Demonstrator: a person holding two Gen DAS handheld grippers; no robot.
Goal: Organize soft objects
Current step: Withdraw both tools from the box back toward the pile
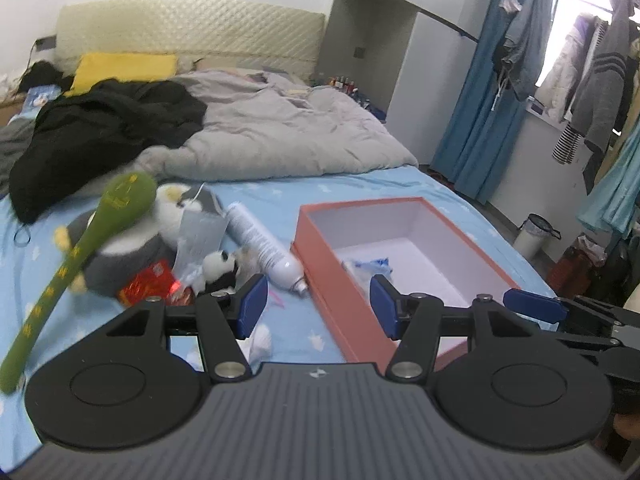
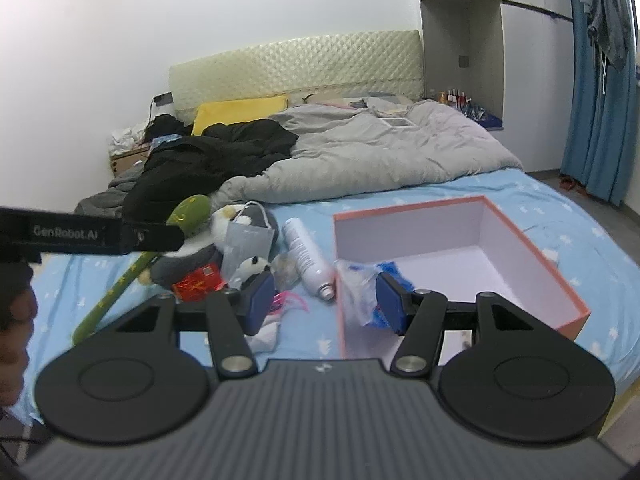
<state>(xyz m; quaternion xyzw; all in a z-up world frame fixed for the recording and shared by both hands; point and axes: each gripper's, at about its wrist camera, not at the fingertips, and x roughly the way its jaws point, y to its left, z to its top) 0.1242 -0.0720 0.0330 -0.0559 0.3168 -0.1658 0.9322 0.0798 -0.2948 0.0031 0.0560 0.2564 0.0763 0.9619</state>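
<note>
Clutter is lying heaped on the blue star-print bedsheet (image 1: 304, 200): a grey-and-white plush penguin (image 1: 132, 252), a long green plush wand (image 1: 80, 248) and a small panda plush (image 1: 220, 266), probably awaiting sorting into the open salmon cardboard box (image 1: 320, 280). Left gripper (image 1: 318, 306) and right gripper (image 2: 326, 302) are hovering released and empty; the toys are sitting ahead-left, well apart.

left gripper (image 1: 319, 307) open and empty over blue sheet (image 1: 288, 196), pink box (image 1: 362, 207) ahead right, penguin plush (image 1: 132, 248), panda toy (image 1: 220, 266), spray can (image 1: 262, 244) left
</note>
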